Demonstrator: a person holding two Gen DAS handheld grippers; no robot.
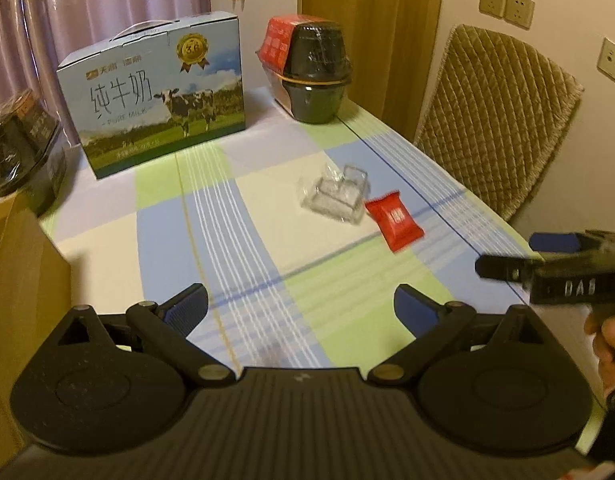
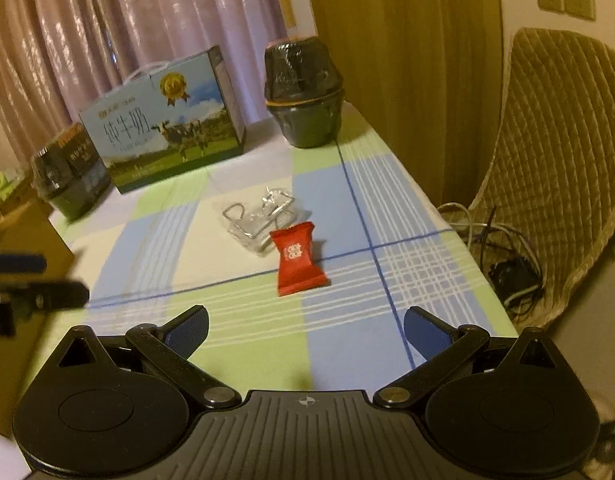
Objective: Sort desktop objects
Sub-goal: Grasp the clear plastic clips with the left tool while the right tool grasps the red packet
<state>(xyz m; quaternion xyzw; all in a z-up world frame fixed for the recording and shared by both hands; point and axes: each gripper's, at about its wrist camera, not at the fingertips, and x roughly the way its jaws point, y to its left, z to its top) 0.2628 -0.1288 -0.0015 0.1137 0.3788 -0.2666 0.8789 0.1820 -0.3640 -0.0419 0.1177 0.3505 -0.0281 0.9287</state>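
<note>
- Left wrist view: left gripper is wide open and empty, hovering over the tablecloth. The red snack packet lies ahead and to its right, touching the clear plastic tray. The right gripper pokes in from the right edge, cut off.
- Right wrist view: the right one's jaws are spread wide too, nothing held. The packet sits straight ahead, so I'd guess this is the approach step; next means reaching forward and straddling it. The tray's outline is hard to make out.
</note>
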